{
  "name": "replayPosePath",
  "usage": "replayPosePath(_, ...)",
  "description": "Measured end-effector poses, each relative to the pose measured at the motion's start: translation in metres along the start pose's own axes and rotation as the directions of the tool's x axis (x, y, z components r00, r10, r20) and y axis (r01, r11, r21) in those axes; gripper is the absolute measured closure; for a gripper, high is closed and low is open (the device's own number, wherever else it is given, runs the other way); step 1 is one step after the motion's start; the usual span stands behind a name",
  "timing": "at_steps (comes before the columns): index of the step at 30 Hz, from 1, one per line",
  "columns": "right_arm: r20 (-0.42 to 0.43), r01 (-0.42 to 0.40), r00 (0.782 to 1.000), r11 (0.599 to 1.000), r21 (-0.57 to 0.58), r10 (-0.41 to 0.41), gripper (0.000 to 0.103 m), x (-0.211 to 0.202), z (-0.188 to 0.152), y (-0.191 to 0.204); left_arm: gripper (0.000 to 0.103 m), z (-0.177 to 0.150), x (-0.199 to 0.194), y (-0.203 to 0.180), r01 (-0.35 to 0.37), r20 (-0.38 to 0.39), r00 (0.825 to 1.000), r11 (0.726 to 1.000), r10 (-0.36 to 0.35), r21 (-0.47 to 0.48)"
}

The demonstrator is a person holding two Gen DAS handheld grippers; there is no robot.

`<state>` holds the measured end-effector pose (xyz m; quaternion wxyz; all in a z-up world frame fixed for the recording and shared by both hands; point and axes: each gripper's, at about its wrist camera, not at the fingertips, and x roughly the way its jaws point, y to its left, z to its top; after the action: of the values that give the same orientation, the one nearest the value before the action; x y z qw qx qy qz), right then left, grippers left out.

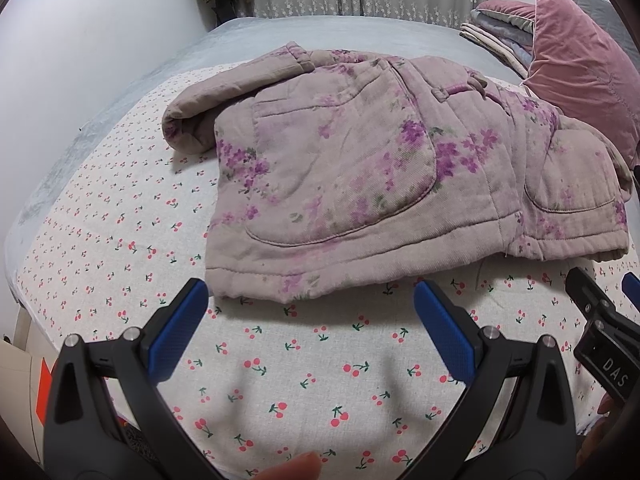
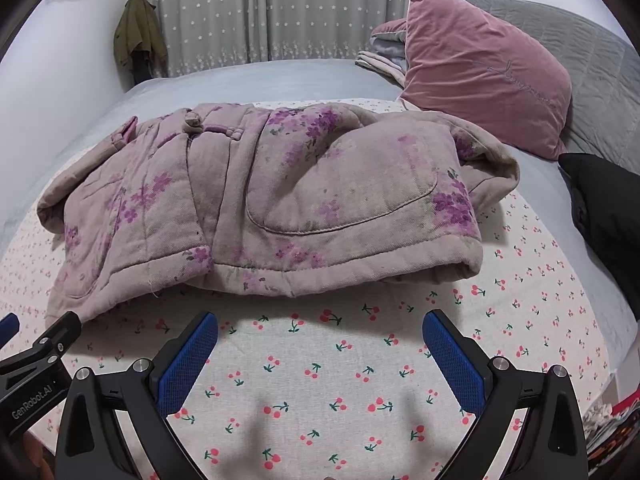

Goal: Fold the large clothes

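Your left claw [image 1: 311, 298] and right claw [image 2: 320, 330] both hang spread apart and empty, just short of the padded floral jacket [image 1: 360, 184] lying folded on the cherry-print sheet [image 1: 120, 208], near the pink pillow [image 2: 484, 76].

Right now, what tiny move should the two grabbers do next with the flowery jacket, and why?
Probably ease both forward to the jacket's near hem. The left gripper and right gripper are both open and empty, just short of that hem above the cherry-print sheet.
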<state>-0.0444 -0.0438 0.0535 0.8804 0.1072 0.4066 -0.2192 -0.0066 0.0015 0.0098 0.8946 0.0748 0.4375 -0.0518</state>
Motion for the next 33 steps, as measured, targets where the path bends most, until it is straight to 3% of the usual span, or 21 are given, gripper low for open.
replayPosePath(33, -0.005, -0.007, 1.0, 1.0, -0.004, 0.007, 0.0, 0.0015, -0.002, 0.0024, 0.001, 0.0003, -0.0004, 0.001, 0.002, -0.001, 1.0, 1.0, -0.002, -0.001)
